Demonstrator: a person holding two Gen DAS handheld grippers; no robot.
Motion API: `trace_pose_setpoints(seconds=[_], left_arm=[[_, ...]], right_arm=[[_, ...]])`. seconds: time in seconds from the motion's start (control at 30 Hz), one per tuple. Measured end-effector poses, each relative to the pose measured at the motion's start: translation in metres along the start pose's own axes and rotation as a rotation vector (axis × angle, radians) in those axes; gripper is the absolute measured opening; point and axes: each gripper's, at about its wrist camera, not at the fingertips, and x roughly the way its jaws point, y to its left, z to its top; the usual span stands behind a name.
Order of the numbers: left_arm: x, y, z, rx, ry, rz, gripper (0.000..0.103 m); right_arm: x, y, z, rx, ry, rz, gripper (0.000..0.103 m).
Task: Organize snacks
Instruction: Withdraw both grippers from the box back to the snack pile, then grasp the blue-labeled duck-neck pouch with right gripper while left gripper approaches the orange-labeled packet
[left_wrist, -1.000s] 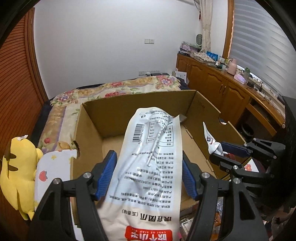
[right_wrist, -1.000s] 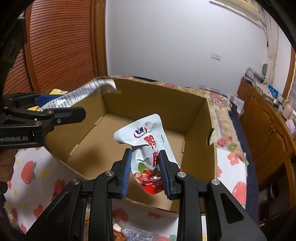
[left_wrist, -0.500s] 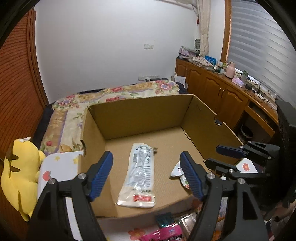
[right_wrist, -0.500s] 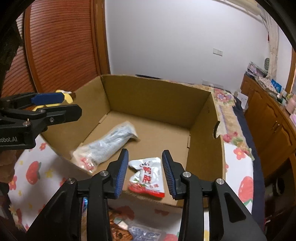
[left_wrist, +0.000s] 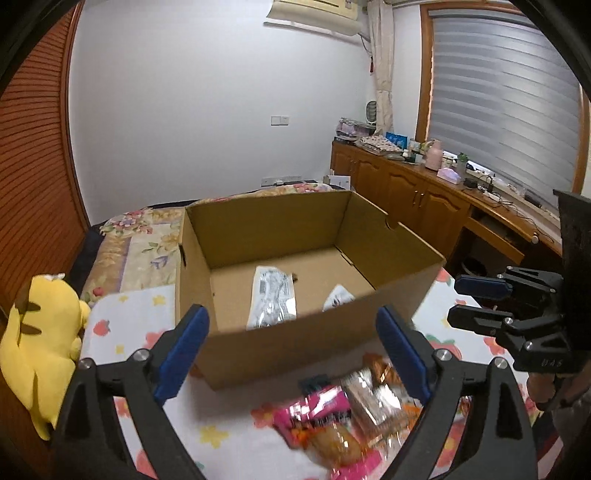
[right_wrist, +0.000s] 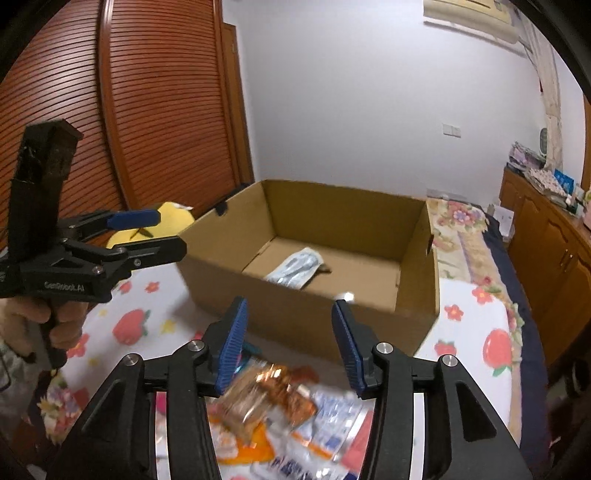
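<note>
Bedspread (left_wrist: 236, 439): 1 box (left_wrist: 280, 343), 2 packets (left_wrist: 272, 301).

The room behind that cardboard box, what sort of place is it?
Most likely a home bedroom: a bed with a floral cover lies behind the box, a yellow plush toy sits beside it, and wooden cabinets run under a blinded window.
</note>
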Motion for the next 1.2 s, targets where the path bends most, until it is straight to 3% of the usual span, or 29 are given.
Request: trace_pose_setpoints(seconds=[0.17, 0.6, 0.9, 1.2], left_arm=[[-0.006, 0.003, -0.032, -0.045, 0.024, -0.017, 0.092], [-0.013, -0.017, -0.1, -0.014, 0.07, -0.01, 0.092], [-0.015, -0.027, -0.124, -0.009, 0.098, -0.025, 0.092], [-0.018, -0.035, -0.134, -0.013, 0.11, -0.051, 0.092]], right_arm=[[-0.003, 0.003, -0.032, -0.018, 0.043, -0.011, 0.048], [0.014, -0.014, -0.113, -0.016, 0.213, -0.019, 0.049], [0.02, -0.011, -0.131, -0.012, 0.257, 0.008, 0.05], [0.022, -0.008, -0.135, -0.049, 0.277, 0.025, 0.06]])
